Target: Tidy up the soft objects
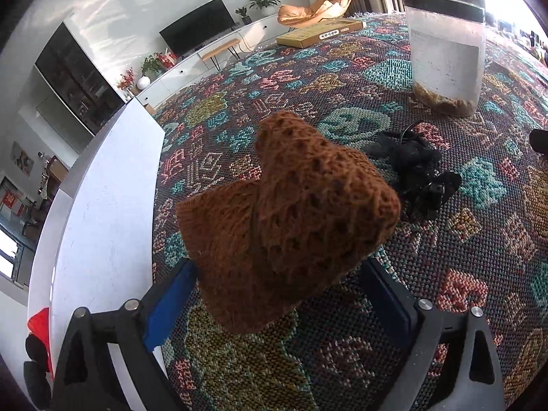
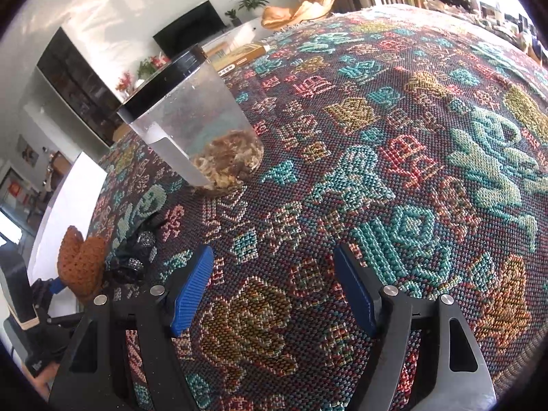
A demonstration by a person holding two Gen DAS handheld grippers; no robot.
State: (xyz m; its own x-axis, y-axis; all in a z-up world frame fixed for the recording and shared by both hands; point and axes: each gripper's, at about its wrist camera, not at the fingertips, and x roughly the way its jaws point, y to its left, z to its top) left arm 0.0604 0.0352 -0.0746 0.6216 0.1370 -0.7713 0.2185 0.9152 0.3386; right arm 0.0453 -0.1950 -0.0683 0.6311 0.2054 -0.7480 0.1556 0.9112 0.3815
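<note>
Patterned woven cloth (image 1: 342,78) covers the table. The brown knit piece (image 1: 291,212) sits between the wide-open left gripper (image 1: 279,294) jaws, long axis running away from them. Right gripper (image 2: 274,287) open, empty, well apart.

Bright daylight, strong fisheye warp
Window glare upper right; patterned woven tablecloth (image 2: 394,178) sharp, edges curved, corners vignetted black.

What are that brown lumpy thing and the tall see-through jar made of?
The brown piece looks like crocheted or knitted wool yarn: fuzzy, matte, open holes in the stitches. The jar seems clear plastic, possibly glass: see-through, cloudy walls with a dark band at its top.
</note>
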